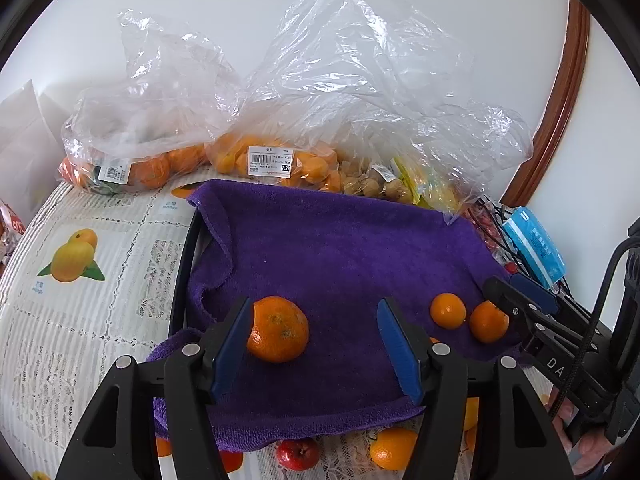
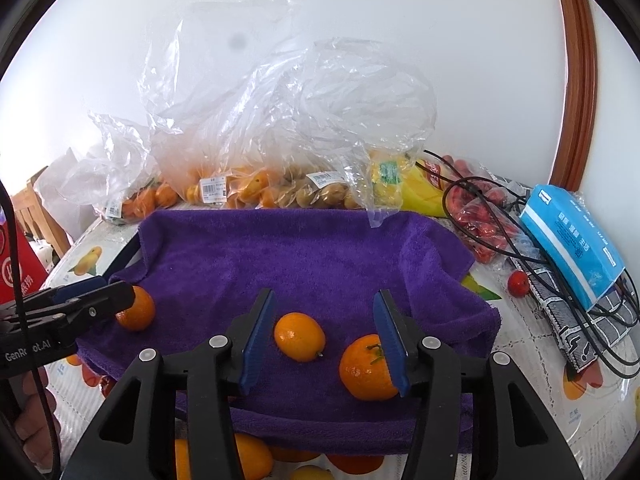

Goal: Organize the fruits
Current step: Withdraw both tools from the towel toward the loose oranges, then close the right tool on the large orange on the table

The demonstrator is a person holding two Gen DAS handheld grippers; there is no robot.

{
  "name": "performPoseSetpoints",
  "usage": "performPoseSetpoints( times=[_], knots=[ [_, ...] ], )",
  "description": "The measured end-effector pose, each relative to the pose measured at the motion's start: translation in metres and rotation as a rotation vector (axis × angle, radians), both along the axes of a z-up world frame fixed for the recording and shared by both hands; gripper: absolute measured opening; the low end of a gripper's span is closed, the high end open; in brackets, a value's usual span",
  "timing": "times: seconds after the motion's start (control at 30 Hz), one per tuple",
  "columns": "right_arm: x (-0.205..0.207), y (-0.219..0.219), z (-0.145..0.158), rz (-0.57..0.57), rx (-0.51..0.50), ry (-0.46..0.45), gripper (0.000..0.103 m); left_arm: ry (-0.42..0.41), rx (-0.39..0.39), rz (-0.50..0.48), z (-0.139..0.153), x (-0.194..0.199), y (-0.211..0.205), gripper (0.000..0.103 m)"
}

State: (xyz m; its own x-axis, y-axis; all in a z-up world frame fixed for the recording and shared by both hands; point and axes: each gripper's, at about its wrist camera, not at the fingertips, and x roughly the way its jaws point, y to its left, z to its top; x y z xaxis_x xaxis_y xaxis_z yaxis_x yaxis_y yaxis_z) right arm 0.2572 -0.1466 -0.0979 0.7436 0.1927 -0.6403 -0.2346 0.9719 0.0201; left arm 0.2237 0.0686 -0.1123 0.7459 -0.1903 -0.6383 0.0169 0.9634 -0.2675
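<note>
Where bags (image 1: 256, 128) crowd towel (image 1: 340, 248): cables (image 2: 500, 216).

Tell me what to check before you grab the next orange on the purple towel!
1. Left hand-held gripper open: ok.
2. Right hand-held gripper open: ok.
3. Big orange between the left fingers: ok, close by the left pad; touching, cannot tell.
4. Small orange between the right fingers: ok, gaps both sides.
5. Stemmed orange out of the way: not ok, it sits at the right pad.
6. Purple towel flat under the fruit: ok.
</note>
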Motion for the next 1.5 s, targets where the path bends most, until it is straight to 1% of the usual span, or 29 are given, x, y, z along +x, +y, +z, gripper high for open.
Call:
performPoseSetpoints(
  times=[0.13, 0.27, 0.37, 0.47, 0.6, 0.97, 1.23, 1.5],
  knots=[
    [-0.009, 0.006, 0.004, -0.014, -0.026, -0.026, 0.051, -0.009, 0.005, 0.002, 0.002, -0.005, -0.001, 0.063],
    [-0.020, 0.014, 0.005, -0.004, -0.061, -0.034, 0.051, -0.017, 0.004, 0.004, 0.004, -0.010, -0.001, 0.063],
    [-0.029, 0.016, 0.006, 0.011, -0.047, -0.020, 0.051, -0.017, 0.002, 0.003, 0.005, -0.013, 0.000, 0.063],
    [-0.038, 0.015, 0.008, -0.001, -0.016, -0.011, 0.051, -0.024, 0.001, 0.003, 0.007, -0.019, 0.003, 0.063],
    [-0.048, 0.010, 0.007, -0.015, 0.022, 0.019, 0.051, -0.027, 0.005, 0.006, 0.005, -0.028, 0.008, 0.064],
    [-0.074, 0.004, 0.001, -0.031, -0.010, 0.087, 0.051, -0.025, -0.029, 0.015, 0.004, -0.044, 0.025, 0.065],
    [-0.086, 0.003, -0.014, -0.044, 0.027, 0.153, 0.052, -0.033, -0.033, 0.003, 0.006, -0.050, 0.027, 0.065],
    [-0.085, 0.005, -0.036, -0.050, 0.029, 0.224, 0.052, -0.038, -0.037, 0.009, 0.006, -0.054, 0.032, 0.066]
  ],
)
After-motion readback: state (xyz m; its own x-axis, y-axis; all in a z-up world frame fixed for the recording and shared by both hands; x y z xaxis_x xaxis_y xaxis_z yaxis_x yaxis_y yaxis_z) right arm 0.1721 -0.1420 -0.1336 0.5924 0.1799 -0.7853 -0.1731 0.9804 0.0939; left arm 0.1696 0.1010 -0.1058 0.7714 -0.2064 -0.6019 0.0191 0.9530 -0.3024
